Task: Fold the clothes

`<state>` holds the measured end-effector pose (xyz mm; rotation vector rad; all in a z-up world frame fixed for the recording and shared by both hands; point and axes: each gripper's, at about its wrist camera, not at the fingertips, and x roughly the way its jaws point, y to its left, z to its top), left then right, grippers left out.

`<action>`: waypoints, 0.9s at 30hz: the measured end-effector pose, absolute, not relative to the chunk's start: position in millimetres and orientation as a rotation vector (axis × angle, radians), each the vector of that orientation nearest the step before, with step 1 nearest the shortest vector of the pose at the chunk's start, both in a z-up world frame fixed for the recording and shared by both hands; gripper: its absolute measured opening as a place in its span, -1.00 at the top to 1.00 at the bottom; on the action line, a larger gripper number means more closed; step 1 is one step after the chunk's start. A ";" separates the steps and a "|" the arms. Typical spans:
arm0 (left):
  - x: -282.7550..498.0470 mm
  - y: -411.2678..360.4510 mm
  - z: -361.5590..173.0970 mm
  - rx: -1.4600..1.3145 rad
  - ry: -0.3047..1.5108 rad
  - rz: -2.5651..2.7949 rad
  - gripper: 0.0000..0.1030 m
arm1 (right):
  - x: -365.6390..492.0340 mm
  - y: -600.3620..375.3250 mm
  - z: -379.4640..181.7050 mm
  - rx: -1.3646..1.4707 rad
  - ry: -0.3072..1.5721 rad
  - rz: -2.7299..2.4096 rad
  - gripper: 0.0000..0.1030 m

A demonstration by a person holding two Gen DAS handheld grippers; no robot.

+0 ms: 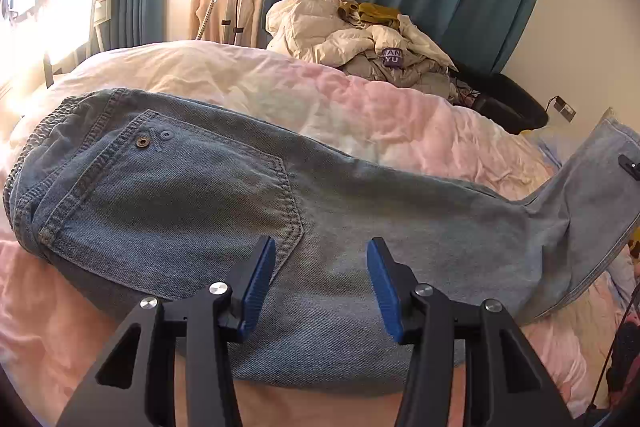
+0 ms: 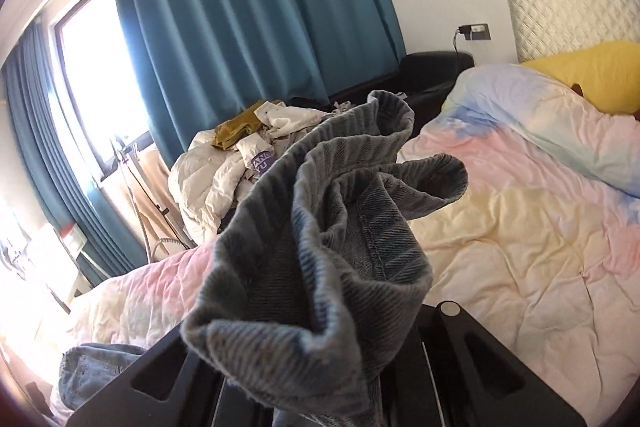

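A pair of light blue jeans (image 1: 224, 211) lies flat across the bed, waistband at the left, back pocket (image 1: 172, 195) facing up. My left gripper (image 1: 321, 255) hovers open just above the seat of the jeans, blue pads spread with nothing between them. The leg end (image 1: 596, 195) rises off the bed at the right, where a black fingertip of the other gripper shows at the frame edge. In the right wrist view, my right gripper (image 2: 324, 379) is shut on the bunched hem of the jeans (image 2: 332, 227), which hides its fingers.
The bed is covered by a pastel pink and cream quilt (image 1: 360, 107). A pile of clothes and a white puffy coat (image 1: 332, 27) sits at the far side. Teal curtains (image 2: 248, 27), a yellow pillow (image 2: 592, 71) and a quilted headboard (image 2: 572, 15) lie beyond.
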<state>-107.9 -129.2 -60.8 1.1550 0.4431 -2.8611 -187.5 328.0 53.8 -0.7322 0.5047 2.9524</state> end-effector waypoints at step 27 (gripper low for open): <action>-103.9 -159.0 -60.2 1.102 0.670 -2.834 0.05 | -141.1 93.4 -117.7 -1.084 -0.326 3.025 0.89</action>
